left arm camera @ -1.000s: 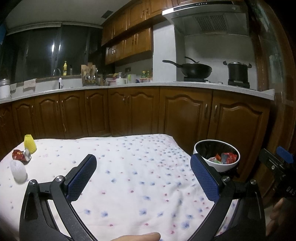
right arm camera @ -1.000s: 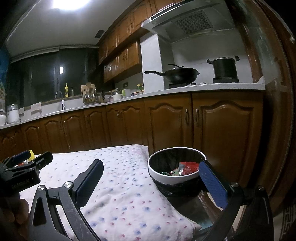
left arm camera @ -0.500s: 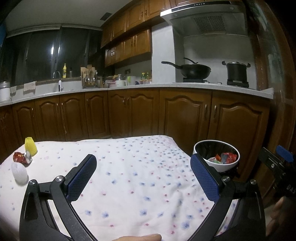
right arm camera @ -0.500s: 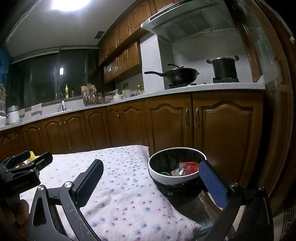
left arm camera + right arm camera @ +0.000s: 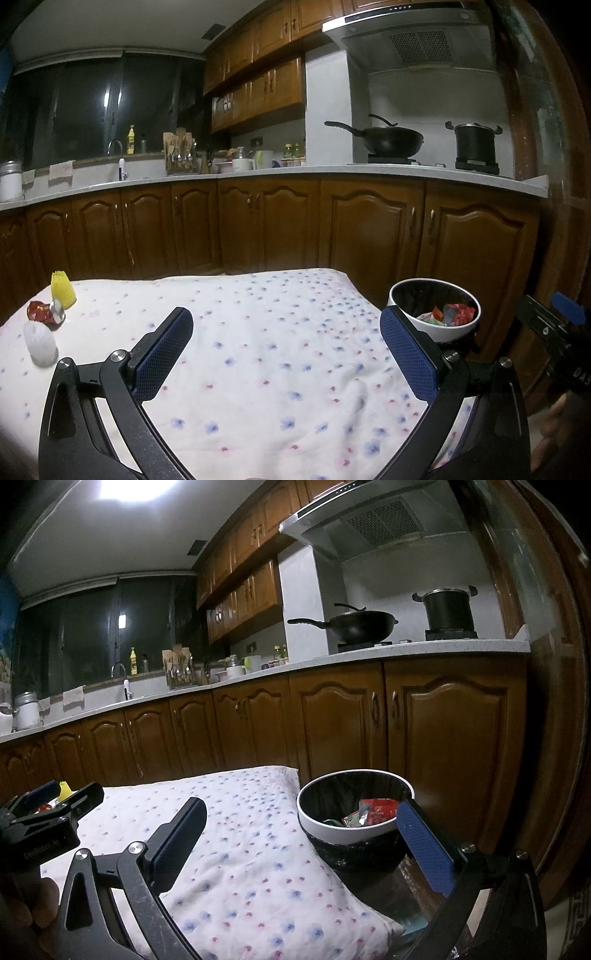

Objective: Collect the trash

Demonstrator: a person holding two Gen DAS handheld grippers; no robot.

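Left wrist view
Left gripper (image 5: 286,341): we see its jaws spread wide at the bottom of the frame, nothing between the blue pads (image 5: 162,356).
Cloth (image 5: 258,343): white with small blue and pink flowers, it fills the lower middle of the frame.
Yellow cup (image 5: 62,294): we see it upright at the left edge of the frame, on the cloth.
Can (image 5: 46,312): red and crushed, it lies just below the yellow cup, touching or nearly so; we cannot tell which.
White ball (image 5: 40,344): a netted white lump, just below the can at lower left.
Bin (image 5: 434,308): white rim, dark liner, at lower right of the frame beyond the cloth's edge; we see red and green wrappers (image 5: 448,314) inside.
Right gripper (image 5: 554,325): only part shows at the right edge; from here we cannot tell how its jaws stand.

Right wrist view
Right gripper (image 5: 301,834): we see its jaws wide apart at the bottom of the frame, empty.
Bin (image 5: 354,829): lower middle, just right of the cloth (image 5: 240,834), with wrappers (image 5: 373,810) inside.
Left gripper (image 5: 55,805): at the left edge, over the cloth.
Yellow cup (image 5: 65,788): a sliver shows behind the left gripper.
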